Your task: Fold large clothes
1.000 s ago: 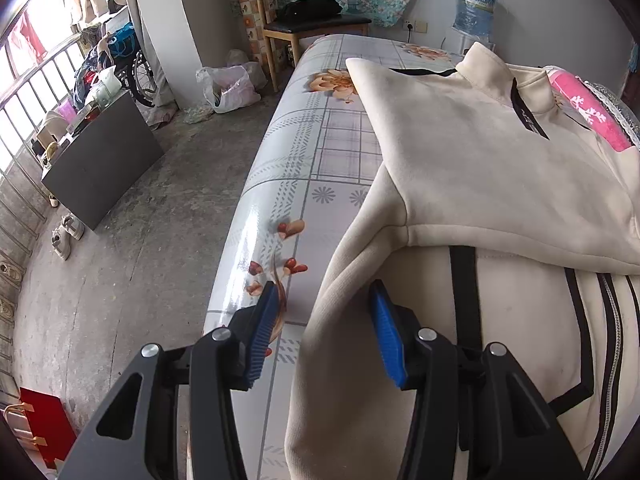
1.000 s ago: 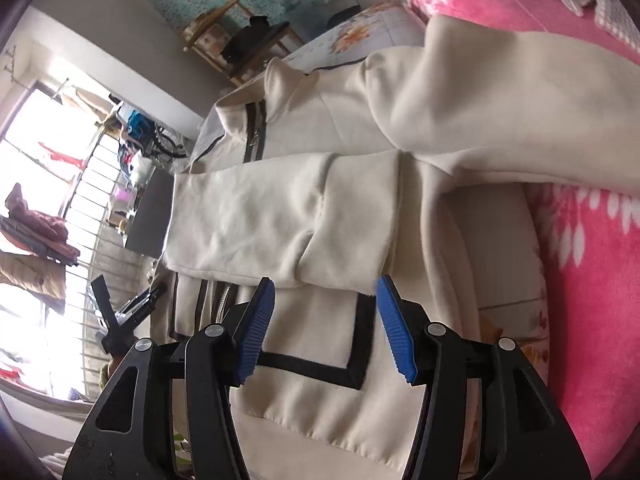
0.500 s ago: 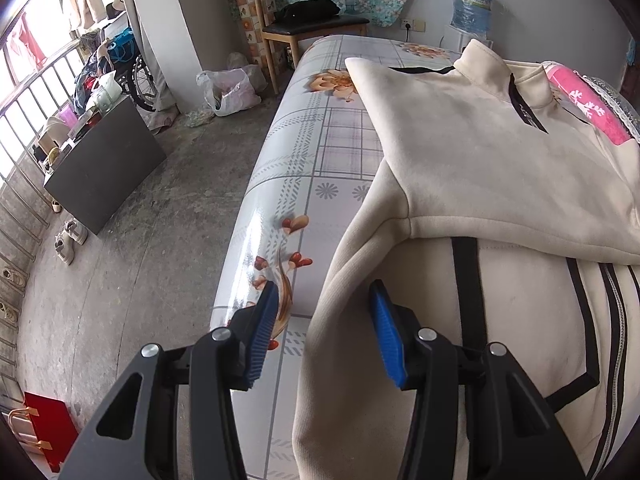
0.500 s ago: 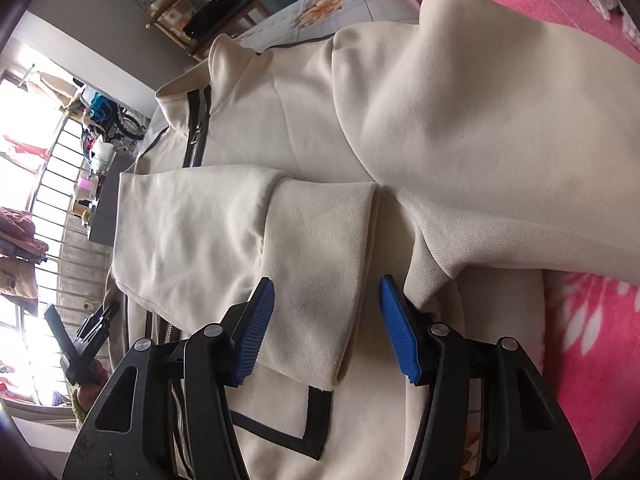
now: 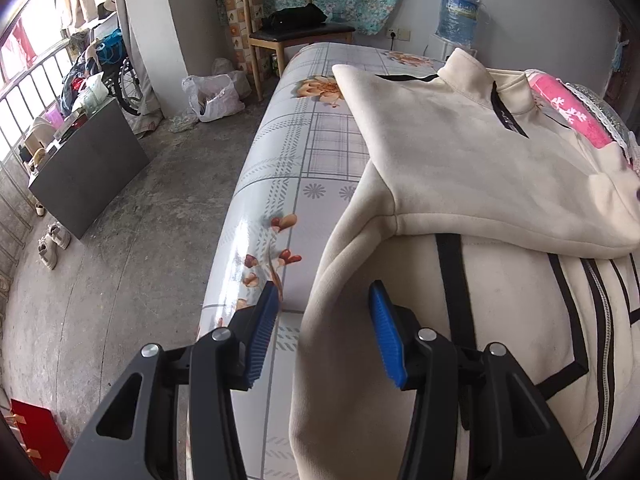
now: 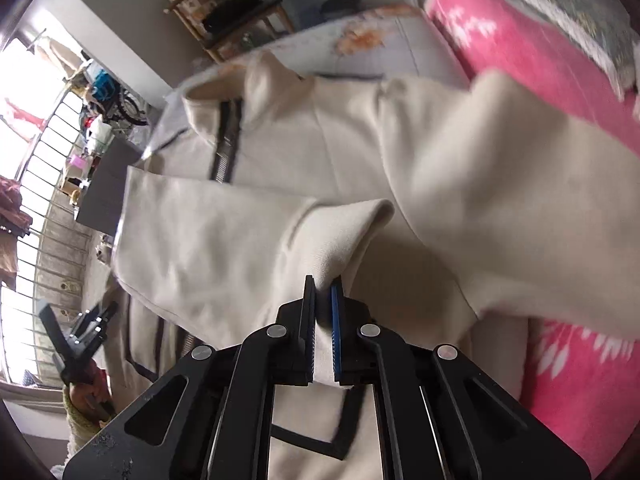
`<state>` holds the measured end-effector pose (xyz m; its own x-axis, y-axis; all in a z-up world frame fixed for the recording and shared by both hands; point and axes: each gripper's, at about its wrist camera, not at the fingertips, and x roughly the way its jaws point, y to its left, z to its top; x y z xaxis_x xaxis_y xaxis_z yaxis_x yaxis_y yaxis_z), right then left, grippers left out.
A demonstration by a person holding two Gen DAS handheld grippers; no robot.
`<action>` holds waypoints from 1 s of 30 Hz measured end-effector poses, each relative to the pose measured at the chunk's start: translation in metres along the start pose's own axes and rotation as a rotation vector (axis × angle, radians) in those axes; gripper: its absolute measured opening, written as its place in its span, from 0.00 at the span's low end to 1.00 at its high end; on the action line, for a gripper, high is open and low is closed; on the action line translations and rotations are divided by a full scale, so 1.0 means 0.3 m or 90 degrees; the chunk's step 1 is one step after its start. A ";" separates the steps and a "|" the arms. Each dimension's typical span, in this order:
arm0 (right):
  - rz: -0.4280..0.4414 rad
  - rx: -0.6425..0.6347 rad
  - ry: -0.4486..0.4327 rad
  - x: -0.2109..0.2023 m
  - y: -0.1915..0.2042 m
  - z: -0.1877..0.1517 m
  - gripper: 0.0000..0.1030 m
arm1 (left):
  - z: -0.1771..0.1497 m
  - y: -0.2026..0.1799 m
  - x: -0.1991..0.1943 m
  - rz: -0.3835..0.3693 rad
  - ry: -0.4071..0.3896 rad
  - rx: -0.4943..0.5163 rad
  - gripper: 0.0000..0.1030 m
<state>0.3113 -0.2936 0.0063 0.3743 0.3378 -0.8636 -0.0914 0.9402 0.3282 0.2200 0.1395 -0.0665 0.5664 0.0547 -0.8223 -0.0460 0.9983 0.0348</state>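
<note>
A large cream zip jacket [image 5: 460, 160] with black trim lies spread on the flower-print bed sheet [image 5: 304, 152]. One sleeve is folded across its chest. My left gripper [image 5: 324, 300] hovers open over the jacket's left side edge, one finger above the sheet and the other above the fabric, pads pressing nothing. In the right wrist view my right gripper [image 6: 322, 292] is shut on the folded sleeve's cuff [image 6: 344, 240], which rises slightly off the jacket [image 6: 320, 136]. The left gripper [image 6: 76, 332] shows there at the lower left, held in a hand.
A pink blanket [image 5: 576, 124] lies along the jacket's far side and fills the right of the right wrist view [image 6: 560, 380]. Beyond the bed stand a wooden chair [image 5: 296, 32] and a water bottle [image 5: 460, 12]. On the concrete floor are a grey cabinet [image 5: 88, 168] and a plastic bag [image 5: 212, 98].
My right gripper moved onto the folded sleeve's cuff and closed on it, lifting it a little. The left gripper stayed open and nearly still.
</note>
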 end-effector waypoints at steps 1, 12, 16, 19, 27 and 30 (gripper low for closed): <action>0.004 -0.022 -0.023 -0.035 0.063 0.045 0.05 | -0.005 -0.004 -0.002 -0.006 0.001 0.006 0.45; 0.281 -0.309 -0.143 -0.231 1.222 0.421 0.04 | 0.006 0.023 -0.023 -0.041 -0.009 -0.062 0.45; 0.369 -0.371 -0.220 -0.400 1.360 0.398 0.04 | 0.047 0.026 -0.013 -0.026 -0.017 -0.069 0.45; 0.323 -0.337 -0.220 -0.341 1.214 0.438 0.04 | 0.065 0.030 0.016 -0.006 -0.012 -0.075 0.45; 0.151 -0.087 -0.101 0.080 0.459 0.428 0.04 | 0.070 0.067 0.059 0.038 -0.004 -0.097 0.40; 0.116 -0.016 -0.067 0.153 0.236 0.342 0.04 | 0.072 0.073 0.062 0.044 -0.001 -0.097 0.39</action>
<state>0.4168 -0.2160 0.0293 0.4434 0.4978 -0.7454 -0.1895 0.8649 0.4648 0.2473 0.1628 -0.0685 0.5585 0.1226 -0.8204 -0.2087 0.9780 0.0041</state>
